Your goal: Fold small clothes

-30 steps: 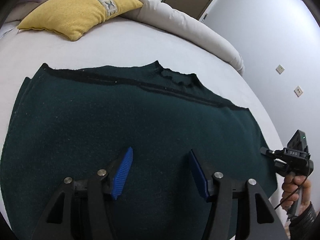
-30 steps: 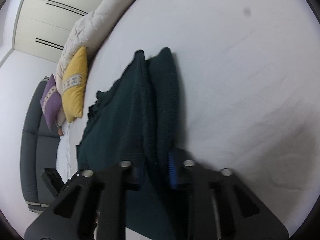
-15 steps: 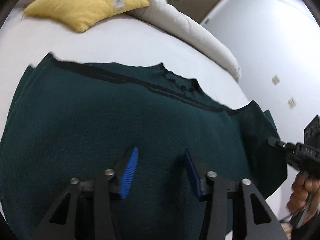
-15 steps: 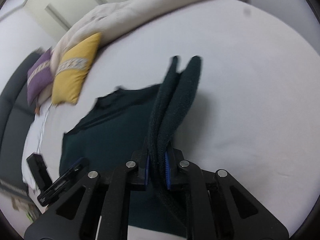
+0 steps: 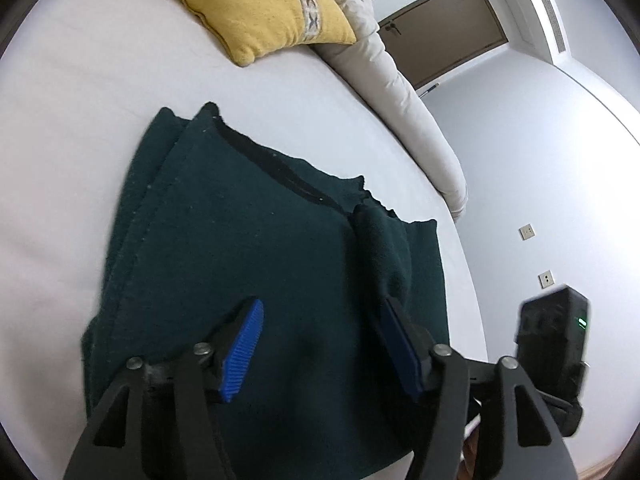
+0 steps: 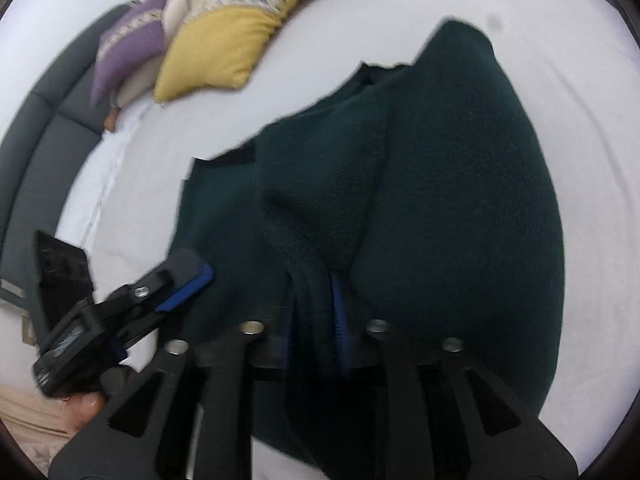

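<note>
The right hand-held gripper [image 6: 316, 304] pinches the dark green sweater's [image 5: 248, 264] edge; the left hand-held gripper [image 5: 320, 348] hovers spread; thick, floppy knit, best gripped at hems.

Both wrist views sit low and close over the bed [image 5: 80, 120] — sharing the sweater [image 5: 248, 264] and yellow pillow [image 6: 224, 36].

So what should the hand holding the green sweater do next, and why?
Probably carry the pinched edge further across, then lay it down. The right gripper is shut on the sweater, whose side is lifted and half folded over, while the left gripper hovers open.
</note>
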